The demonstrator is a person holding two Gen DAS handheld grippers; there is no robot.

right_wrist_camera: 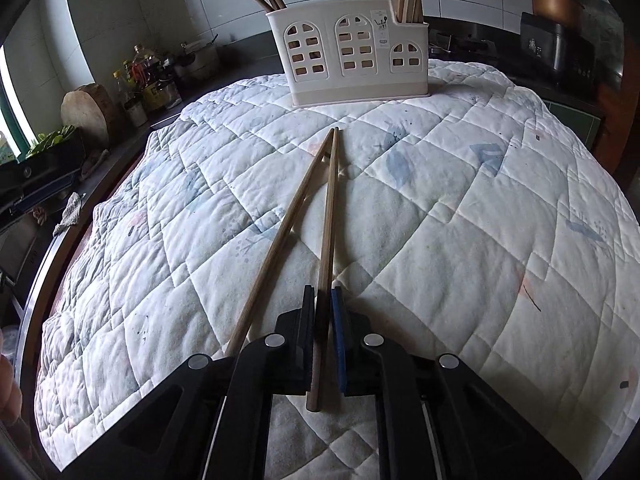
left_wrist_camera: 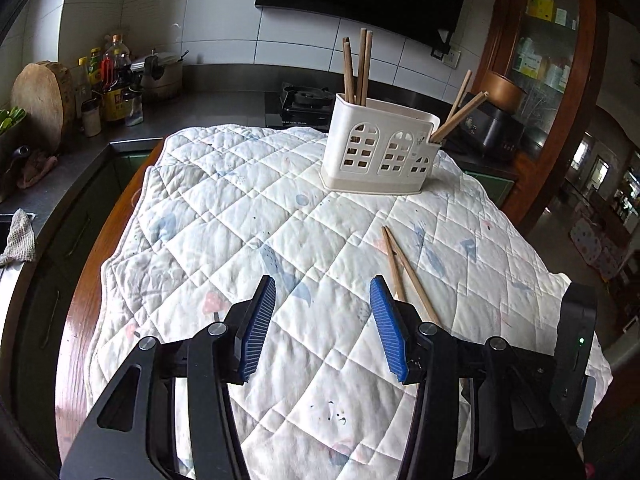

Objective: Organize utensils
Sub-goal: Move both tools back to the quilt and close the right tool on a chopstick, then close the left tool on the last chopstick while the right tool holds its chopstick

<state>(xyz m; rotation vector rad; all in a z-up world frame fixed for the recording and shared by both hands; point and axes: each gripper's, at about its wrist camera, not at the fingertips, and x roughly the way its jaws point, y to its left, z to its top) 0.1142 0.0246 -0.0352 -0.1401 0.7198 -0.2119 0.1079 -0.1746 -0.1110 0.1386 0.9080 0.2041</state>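
Right wrist view, right hand-held gripper [right_wrist_camera: 323, 290] clamping one chopstick [right_wrist_camera: 327, 216] near its butt, second chopstick [right_wrist_camera: 280, 236] lying just left, left hand-held gripper [left_wrist_camera: 322, 286] hovering agape beside both, white holder [right_wrist_camera: 348, 56] standing beyond.

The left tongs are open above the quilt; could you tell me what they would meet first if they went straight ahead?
Probably the quilt itself: the left tongs point at bare fabric left of the white holder, though depth is unclear.

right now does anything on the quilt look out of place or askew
Yes: two loose chopsticks lie on the quilt in a narrow V instead of standing in the white holder, which already has chopsticks at both ends. The right tongs are shut on one of them; the left tongs are open.
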